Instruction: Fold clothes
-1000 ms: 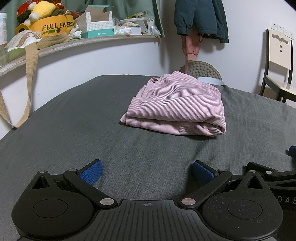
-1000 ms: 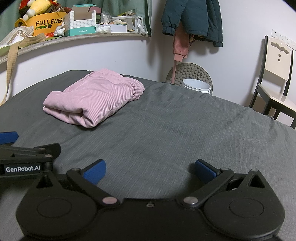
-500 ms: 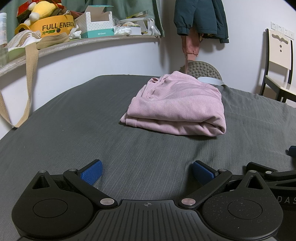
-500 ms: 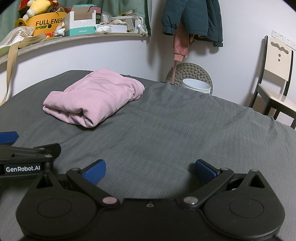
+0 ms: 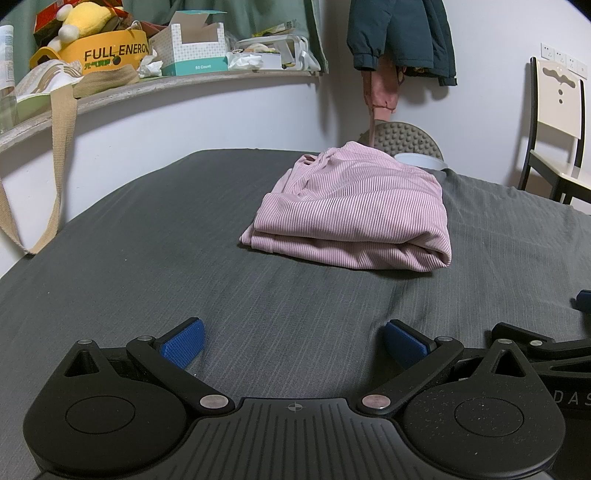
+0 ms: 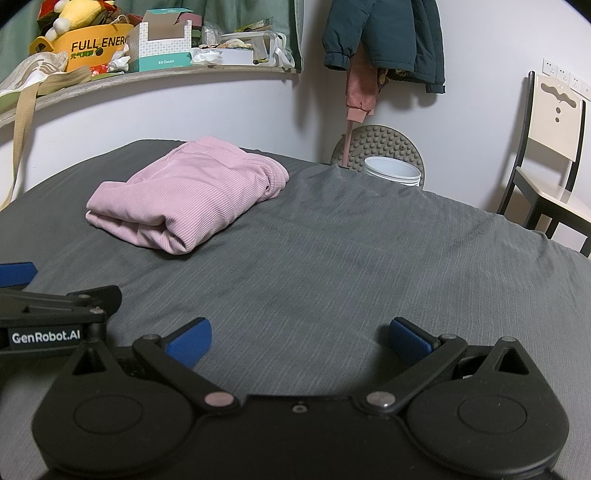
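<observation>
Both claws spread and empty, low over the grey bed; the pink garment lies folded ahead.

The left gripper (image 5: 293, 341) has its blue pads (image 5: 183, 342) wide apart with only the bed sheet (image 5: 147, 240) between them, and the right gripper (image 6: 299, 341) is spread the same way, gripping nothing. The two sit side by side, each showing at the edge of the other's view. The folded pink garment (image 5: 351, 206) rests on the sheet well apart from both, straight ahead of the left gripper and off to the left of the right one, its thick folded edge facing the cameras. Beyond the bed stand a white bucket (image 6: 391, 171) and a chair (image 6: 546, 147) by the wall; a cluttered shelf (image 5: 147, 83) runs along the left, and a dark jacket (image 5: 402, 33) hangs in the corner.
</observation>
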